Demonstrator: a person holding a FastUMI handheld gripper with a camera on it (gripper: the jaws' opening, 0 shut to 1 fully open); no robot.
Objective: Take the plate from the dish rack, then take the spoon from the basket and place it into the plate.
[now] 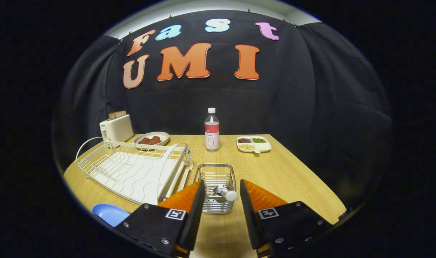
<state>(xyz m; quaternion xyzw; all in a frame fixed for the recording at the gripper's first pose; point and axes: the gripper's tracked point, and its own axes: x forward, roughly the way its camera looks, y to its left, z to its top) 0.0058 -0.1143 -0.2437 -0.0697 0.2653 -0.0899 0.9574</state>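
Spoon [226, 193] in basket [216, 175], between open claw [222, 195] fingers

a staged kitchen set inside a recording booth, not a real home. a wooden table [275, 172] stands against a wall of black cloth [293, 100] pinned up as a backdrop. kitchen things sit on the table: a white wire dish rack [132, 168], a white toaster [116, 129] holding bread slices, a bowl [151, 138] of reddish-brown food, a clear water bottle [212, 130], a divided tray [254, 143] of beans (three kinds, dark, green and pale), a metal wire basket [216, 179], and a blue plate [110, 214].
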